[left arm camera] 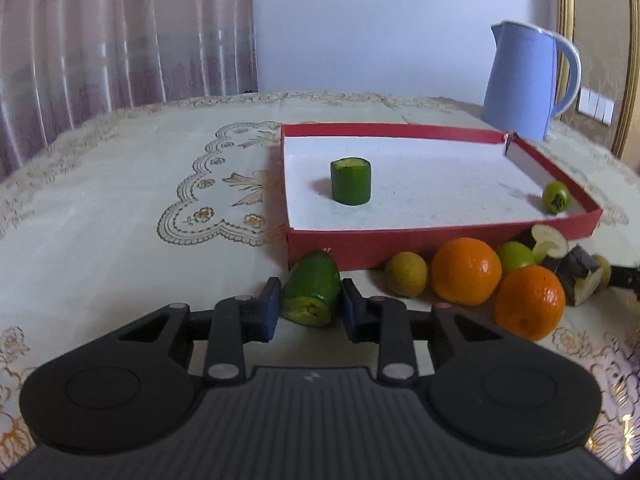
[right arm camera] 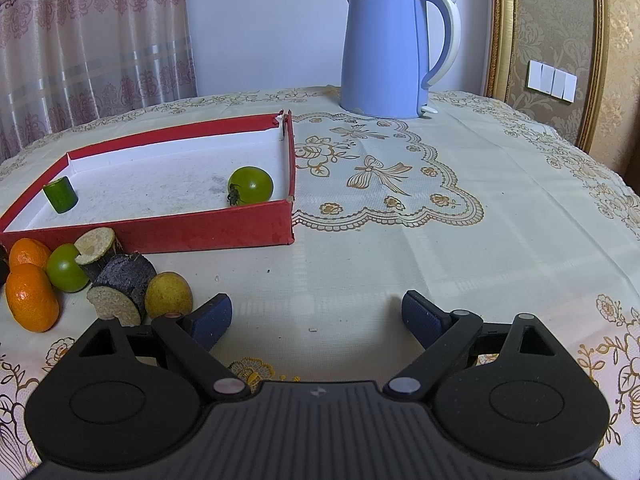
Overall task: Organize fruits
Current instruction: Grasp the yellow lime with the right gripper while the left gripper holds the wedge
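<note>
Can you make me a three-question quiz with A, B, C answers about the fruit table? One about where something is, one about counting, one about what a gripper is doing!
1. Where does the short upright dark green cucumber chunk stand?
A. inside the shallow red cardboard box with the white floor
B. beside the kettle
C. on the cloth in front of the box

2. How many round orange oranges lie in front of the box?
A. one
B. two
C. four

3. What is the left gripper doing?
A. hanging wide open
B. gripping an orange
C. clamping a tapered green cucumber end piece

Answers:
1 A, it stands on the box's white floor.
2 B, one orange and another lie there.
3 C, both blue pads press the piece's sides.
</note>
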A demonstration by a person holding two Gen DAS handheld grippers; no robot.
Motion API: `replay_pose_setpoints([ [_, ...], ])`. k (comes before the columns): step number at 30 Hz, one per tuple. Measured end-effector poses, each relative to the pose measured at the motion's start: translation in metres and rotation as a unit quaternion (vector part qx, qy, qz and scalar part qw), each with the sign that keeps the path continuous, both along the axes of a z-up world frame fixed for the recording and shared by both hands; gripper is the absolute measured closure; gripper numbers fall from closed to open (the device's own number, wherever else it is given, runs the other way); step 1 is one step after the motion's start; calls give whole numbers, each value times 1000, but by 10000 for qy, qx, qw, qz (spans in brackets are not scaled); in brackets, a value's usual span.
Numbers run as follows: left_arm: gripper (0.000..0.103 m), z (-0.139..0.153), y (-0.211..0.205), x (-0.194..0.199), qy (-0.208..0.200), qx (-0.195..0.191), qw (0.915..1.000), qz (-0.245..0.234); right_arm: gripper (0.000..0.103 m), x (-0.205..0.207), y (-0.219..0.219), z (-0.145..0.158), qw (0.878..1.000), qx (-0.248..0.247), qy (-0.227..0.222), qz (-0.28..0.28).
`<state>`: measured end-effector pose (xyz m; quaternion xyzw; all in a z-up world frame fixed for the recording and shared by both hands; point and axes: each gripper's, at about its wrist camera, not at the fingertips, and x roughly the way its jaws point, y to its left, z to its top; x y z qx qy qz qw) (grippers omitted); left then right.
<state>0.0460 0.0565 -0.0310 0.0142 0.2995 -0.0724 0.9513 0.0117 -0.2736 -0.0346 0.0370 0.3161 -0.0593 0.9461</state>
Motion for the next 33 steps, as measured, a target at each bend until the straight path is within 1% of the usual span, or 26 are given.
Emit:
replay_pose_setpoints([
  [3,73,0,-2,0,-5,76,10000,5,10,-5,-1,2,9999,5,-130,-34],
  [7,73,0,-3,1,-3,72,10000,6,10,-18,10,2,9992,-104,-96,366],
  [9,73,0,-2,1,-3,68,10000,6,10,-24,16,5,9983,-258,-261,443],
  [11,73,0,-2,1,-1,63,10000,6,10,-25,21,10,9975,-339,-340,514],
  [14,73,0,-2,1,-1,57,10000,5,10,-21,27,15,9964,-185,-364,741],
  [16,73,0,-2,0,0,46,10000,4,11,-16,33,14,9957,-294,-336,813],
  [18,73,0,-2,0,1,35,10000,3,16,-11,38,11,9949,-437,-306,856],
  [19,73,0,-2,0,1,32,10000,4,21,-10,39,11,9947,-419,-310,883],
  [20,73,0,-2,0,1,32,10000,3,23,-9,40,11,9945,-402,-319,915],
  [22,73,0,-2,0,1,27,10000,1,34,-5,40,11,9938,-364,-314,998],
  [24,74,-1,-2,0,4,2,10000,-12,39,1,43,10,9932,-364,-255,1074],
  [26,74,-1,-1,0,5,-16,10000,-14,41,6,45,7,9923,-430,-212,1144],
  [29,73,-1,-1,0,6,-19,10000,-15,47,11,47,5,9915,-424,-211,1210],
  [32,69,-1,-2,1,12,-46,10000,-68,52,13,49,5,9900,-493,-231,1302],
  [33,69,-1,-1,1,13,-51,10000,-71,58,14,49,5,9897,-498,-241,1323],
])
